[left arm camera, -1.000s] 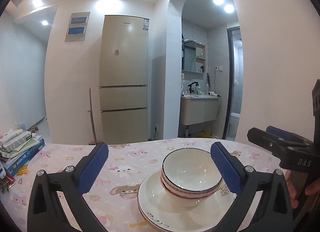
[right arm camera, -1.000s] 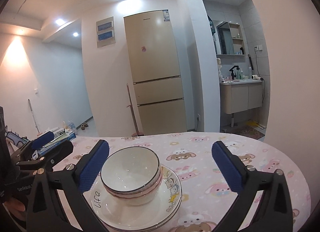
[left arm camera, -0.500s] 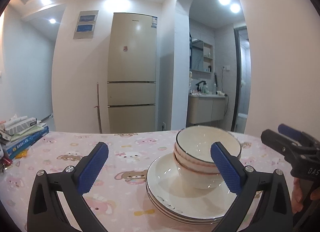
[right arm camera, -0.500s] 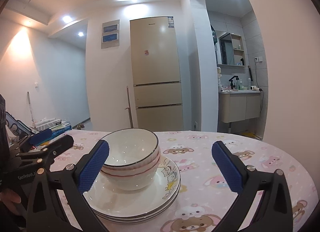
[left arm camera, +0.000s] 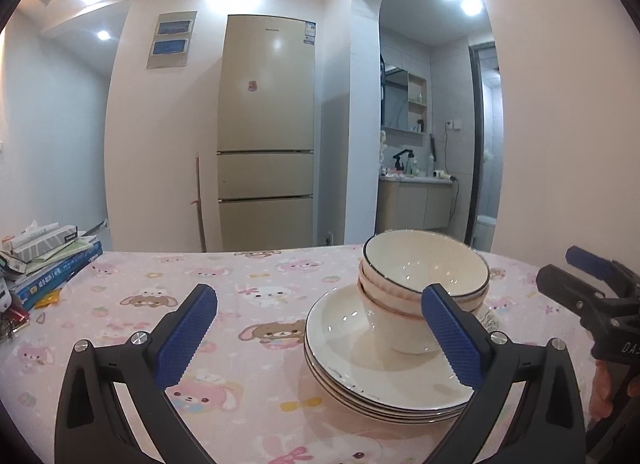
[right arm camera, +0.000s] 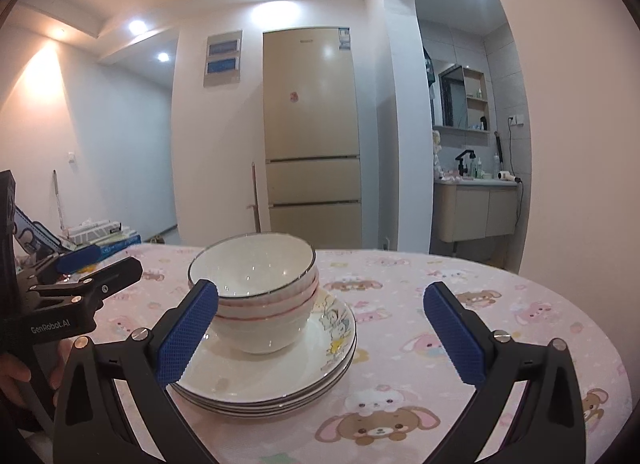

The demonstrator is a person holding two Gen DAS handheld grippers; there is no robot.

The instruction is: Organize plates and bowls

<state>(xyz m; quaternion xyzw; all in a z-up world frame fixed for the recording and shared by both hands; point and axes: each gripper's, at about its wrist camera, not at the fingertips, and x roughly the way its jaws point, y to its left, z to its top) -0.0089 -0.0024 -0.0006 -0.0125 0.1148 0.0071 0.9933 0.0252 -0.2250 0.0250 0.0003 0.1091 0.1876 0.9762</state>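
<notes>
Grippers are both spread wide and hold nothing. On the left wrist view, the left gripper point(left arm camera: 320, 338) hangs low over the table point(left arm camera: 248, 416), and its right finger point(left arm camera: 450, 338) stands in front of the bowls point(left arm camera: 408, 276). On the right wrist view, the right gripper point(right arm camera: 320, 338) has its left finger point(right arm camera: 188, 338) in front of the same bowls point(right arm camera: 256, 288). The bowls are nested one in another and sit on a stack of plates point(right arm camera: 320, 360), which rests on the pink tablecloth with bears and rabbits. Each gripper shows at the edge of the other view, beside the plates point(left arm camera: 360, 380). Books point(left arm camera: 52, 264) lie at the far left of the table. A fridge point(left arm camera: 266, 128) stands behind.
</notes>
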